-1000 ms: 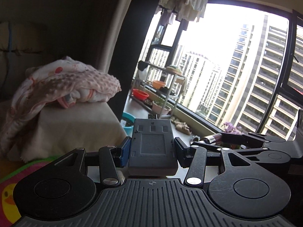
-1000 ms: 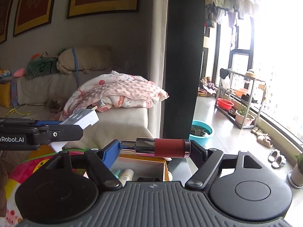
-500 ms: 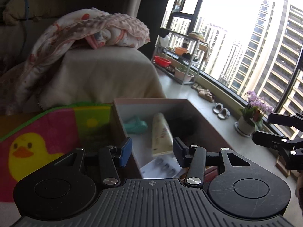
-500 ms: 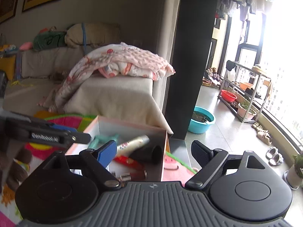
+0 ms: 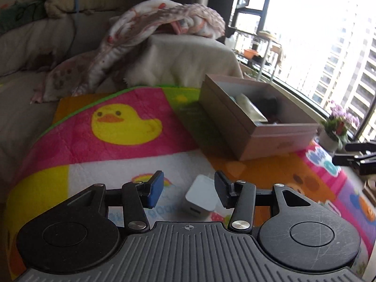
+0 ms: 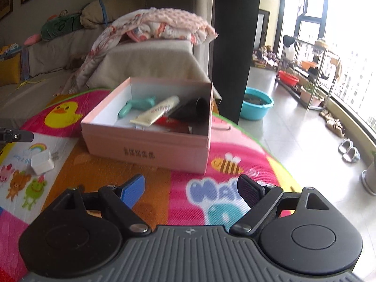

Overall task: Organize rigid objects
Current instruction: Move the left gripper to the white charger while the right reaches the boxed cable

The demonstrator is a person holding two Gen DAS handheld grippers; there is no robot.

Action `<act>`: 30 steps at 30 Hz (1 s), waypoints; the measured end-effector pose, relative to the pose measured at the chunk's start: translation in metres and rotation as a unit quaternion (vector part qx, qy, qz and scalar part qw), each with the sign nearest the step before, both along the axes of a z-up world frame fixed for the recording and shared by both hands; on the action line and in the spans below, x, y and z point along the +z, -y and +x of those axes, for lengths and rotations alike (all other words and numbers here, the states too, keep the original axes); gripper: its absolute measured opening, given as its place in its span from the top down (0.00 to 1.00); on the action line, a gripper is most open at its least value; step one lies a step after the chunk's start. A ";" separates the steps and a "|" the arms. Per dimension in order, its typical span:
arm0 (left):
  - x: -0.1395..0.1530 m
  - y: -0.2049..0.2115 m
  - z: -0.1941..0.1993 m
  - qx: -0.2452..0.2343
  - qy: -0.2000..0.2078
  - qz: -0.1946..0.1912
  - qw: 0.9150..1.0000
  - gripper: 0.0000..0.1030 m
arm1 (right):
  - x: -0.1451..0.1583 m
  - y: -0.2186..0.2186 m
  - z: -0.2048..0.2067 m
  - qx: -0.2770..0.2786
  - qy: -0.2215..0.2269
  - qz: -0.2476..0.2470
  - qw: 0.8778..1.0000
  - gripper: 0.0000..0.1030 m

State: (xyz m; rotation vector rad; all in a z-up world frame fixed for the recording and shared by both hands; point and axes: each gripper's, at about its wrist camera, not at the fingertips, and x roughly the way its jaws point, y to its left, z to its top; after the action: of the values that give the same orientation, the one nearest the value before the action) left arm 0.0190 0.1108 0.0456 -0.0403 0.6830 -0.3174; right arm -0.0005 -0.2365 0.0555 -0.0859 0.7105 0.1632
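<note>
While the box [image 6: 145,151] near the mat's [image 6: 188,178] far edge holds several items, both grippers [image 5: 186,189] [image 6: 191,189] gape unladen, seemingly only the charger [image 5: 199,198] left out.

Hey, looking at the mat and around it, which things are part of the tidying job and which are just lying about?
Part of the job:
- white charger on the mat
- pink box
- cream tube, teal tool and black cup in the box

Just lying about:
- blanket
- blue basin
- slippers
- potted flowers
</note>
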 end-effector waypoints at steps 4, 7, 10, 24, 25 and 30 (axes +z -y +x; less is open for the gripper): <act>-0.006 0.031 -0.002 -0.042 0.006 0.061 0.997 0.49 | -0.008 -0.009 0.000 0.009 -0.009 -0.003 1.000 0.16; -0.013 0.040 0.006 -0.033 0.003 0.094 0.995 0.49 | -0.007 -0.010 -0.003 0.012 -0.016 0.008 1.000 0.16; -0.016 0.037 0.013 -0.025 -0.003 0.085 0.996 0.49 | -0.005 -0.011 -0.008 0.026 -0.026 0.018 0.999 0.16; -0.029 0.049 0.011 -0.036 -0.030 0.063 0.997 0.49 | -0.020 -0.087 -0.070 0.227 -0.033 -0.036 0.973 0.16; -0.029 0.050 0.010 -0.037 -0.031 0.063 0.997 0.49 | -0.019 -0.090 -0.073 0.235 -0.022 -0.049 0.971 0.16; -0.028 0.049 0.005 -0.032 -0.036 0.057 0.997 0.49 | -0.019 -0.082 -0.079 0.224 0.061 -0.178 0.956 0.11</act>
State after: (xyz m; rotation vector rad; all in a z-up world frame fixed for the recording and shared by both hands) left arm 0.0239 0.0620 0.0179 0.0790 0.7743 -0.3403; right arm -0.0795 -0.1542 0.0364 -0.6012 0.5827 0.4594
